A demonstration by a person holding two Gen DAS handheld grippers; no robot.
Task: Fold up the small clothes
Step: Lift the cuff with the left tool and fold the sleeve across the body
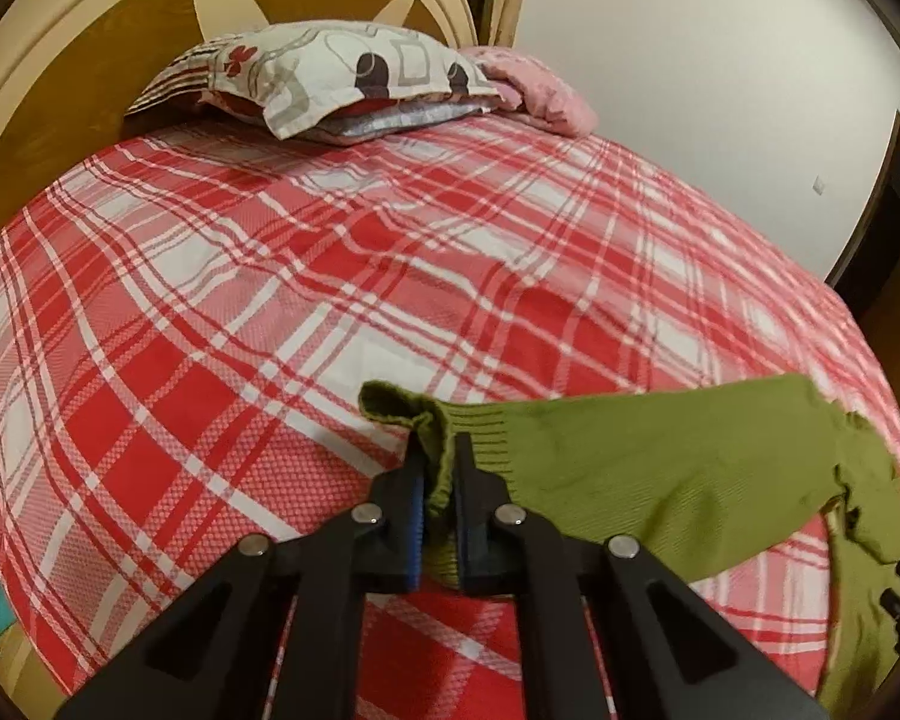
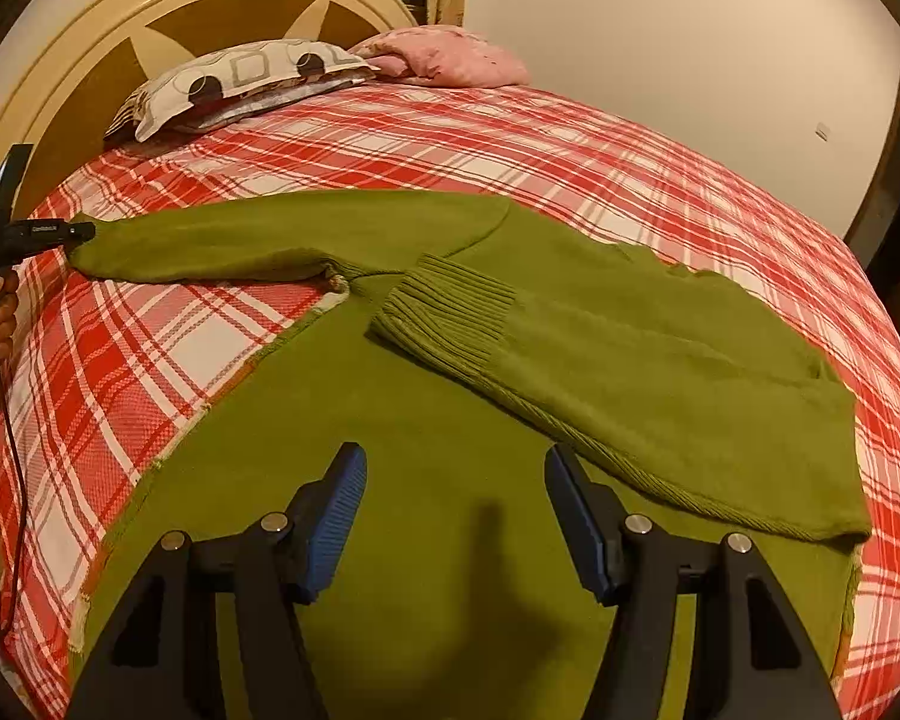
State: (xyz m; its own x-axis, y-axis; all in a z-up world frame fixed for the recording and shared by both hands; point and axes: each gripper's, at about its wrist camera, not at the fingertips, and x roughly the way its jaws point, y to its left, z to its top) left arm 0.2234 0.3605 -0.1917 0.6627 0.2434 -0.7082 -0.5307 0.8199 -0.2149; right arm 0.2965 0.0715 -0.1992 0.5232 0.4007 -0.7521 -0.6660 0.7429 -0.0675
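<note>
A green knit sweater [image 2: 426,432] lies spread on the red plaid bed. Its right sleeve [image 2: 660,372] is folded across the body, ribbed cuff [image 2: 444,306] near the middle. Its left sleeve [image 2: 282,234] stretches out to the left. My left gripper [image 1: 439,462] is shut on the ribbed cuff [image 1: 450,420] of that sleeve and holds it just above the bed; it also shows in the right wrist view [image 2: 75,234] at the sleeve's end. My right gripper [image 2: 456,468] is open and empty, low over the sweater's body.
The bed has a red and white plaid cover [image 1: 270,300]. A patterned pillow [image 1: 342,72] and a pink cloth [image 1: 534,90] lie by the wooden headboard [image 1: 90,60]. A white wall [image 2: 690,60] and a dark door frame [image 2: 894,180] stand to the right.
</note>
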